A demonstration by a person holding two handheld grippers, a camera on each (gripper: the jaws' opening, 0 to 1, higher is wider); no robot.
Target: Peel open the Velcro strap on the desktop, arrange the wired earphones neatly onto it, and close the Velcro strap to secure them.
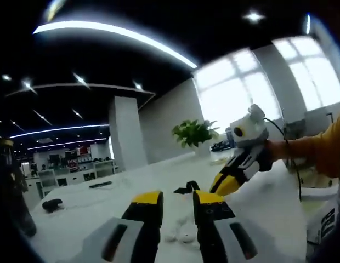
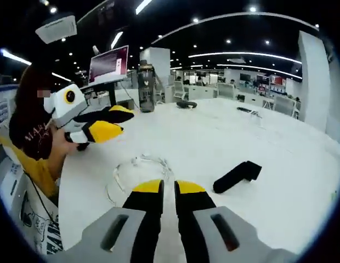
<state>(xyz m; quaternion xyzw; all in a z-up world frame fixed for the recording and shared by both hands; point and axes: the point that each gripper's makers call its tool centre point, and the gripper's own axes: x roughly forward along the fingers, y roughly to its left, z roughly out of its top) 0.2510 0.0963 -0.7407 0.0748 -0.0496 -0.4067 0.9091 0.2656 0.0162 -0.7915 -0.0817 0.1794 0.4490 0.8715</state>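
The black Velcro strap [image 2: 238, 175] lies folded on the white desktop [image 2: 258, 137], to the right of my right gripper [image 2: 169, 189], whose jaws stand nearly together with nothing between them. The white wired earphones [image 2: 138, 165] lie loosely coiled just ahead and left of it. In the left gripper view, my left gripper [image 1: 178, 201] hovers open over the earphones [image 1: 183, 235]. The strap [image 1: 186, 188] shows just past its jaws. The right gripper [image 1: 216, 189] reaches in from the right beside the strap. The left gripper [image 2: 122, 121] is held above the desk at the left, jaws apart.
A dark bottle [image 2: 146, 86] and a monitor [image 2: 108, 64] stand at the desk's far side. Small black objects [image 2: 186, 104] lie further out. A potted plant [image 1: 194, 131] stands at the far end. A person's yellow sleeve [image 1: 329, 148] holds the right gripper.
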